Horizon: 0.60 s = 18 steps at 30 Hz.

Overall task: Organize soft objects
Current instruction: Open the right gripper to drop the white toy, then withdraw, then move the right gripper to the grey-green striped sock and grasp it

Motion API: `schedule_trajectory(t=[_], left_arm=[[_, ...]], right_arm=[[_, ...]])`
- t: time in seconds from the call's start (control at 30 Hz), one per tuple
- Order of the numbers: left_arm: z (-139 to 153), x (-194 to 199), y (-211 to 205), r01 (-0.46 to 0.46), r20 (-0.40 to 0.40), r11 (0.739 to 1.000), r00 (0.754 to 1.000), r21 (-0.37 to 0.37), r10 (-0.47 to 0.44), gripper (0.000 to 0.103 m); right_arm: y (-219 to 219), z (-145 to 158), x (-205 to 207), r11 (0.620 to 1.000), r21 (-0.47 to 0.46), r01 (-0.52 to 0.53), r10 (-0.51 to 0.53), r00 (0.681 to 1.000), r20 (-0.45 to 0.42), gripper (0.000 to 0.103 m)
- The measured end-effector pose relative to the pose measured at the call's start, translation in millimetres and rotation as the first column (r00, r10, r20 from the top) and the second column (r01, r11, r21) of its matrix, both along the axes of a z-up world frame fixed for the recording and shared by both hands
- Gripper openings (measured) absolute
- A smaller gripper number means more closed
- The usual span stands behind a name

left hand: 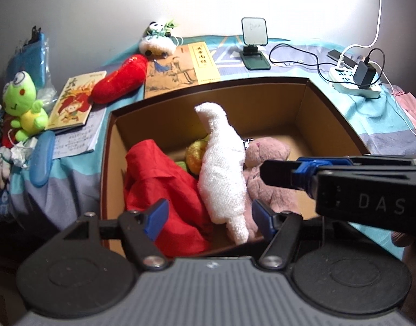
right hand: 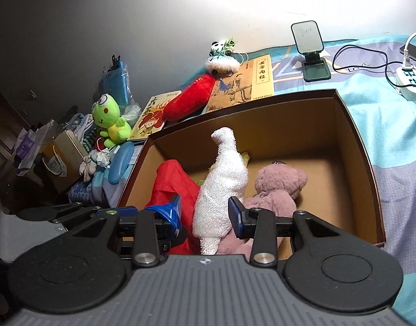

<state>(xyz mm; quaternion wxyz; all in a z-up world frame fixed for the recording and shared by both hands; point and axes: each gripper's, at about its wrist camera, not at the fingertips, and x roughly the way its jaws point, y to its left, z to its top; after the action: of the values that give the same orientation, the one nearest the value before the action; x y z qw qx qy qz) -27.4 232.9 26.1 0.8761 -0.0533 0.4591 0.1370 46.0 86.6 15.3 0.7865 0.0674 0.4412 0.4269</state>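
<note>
A brown cardboard box (left hand: 330,114) is seen, tan on its inner walls. In it, a white terry towel (left hand: 224,168), a bright red cloth (left hand: 164,184) and a dusty-pink plush (left hand: 270,157) are shown. Outside it, a lime-green and yellow frog toy (left hand: 23,103), a glossy red plush chili (left hand: 121,78) and a black-and-white panda toy (left hand: 157,40) are displayed on bedding (left hand: 376,119) banded in turquoise and grey.

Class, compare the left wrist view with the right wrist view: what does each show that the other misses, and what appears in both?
Only the left wrist view shows the black charger plugged into the power strip. Only the right wrist view shows the gold tin beyond the bed's edge. Both show the cardboard box holding the white towel, red cloth and pink plush, with the green frog plush outside it.
</note>
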Motion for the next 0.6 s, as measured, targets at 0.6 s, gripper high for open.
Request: schedule_trajectory(t=[0.6], left_arm=[[-18, -41, -81, -0.037, -0.089, 0.999, 0.995, -0.001, 0.037, 0.068]], right_arm=[[-70, -8, -43, 0.994, -0.067, -0.083, 0.081, 0.996, -0.034, 0.021]])
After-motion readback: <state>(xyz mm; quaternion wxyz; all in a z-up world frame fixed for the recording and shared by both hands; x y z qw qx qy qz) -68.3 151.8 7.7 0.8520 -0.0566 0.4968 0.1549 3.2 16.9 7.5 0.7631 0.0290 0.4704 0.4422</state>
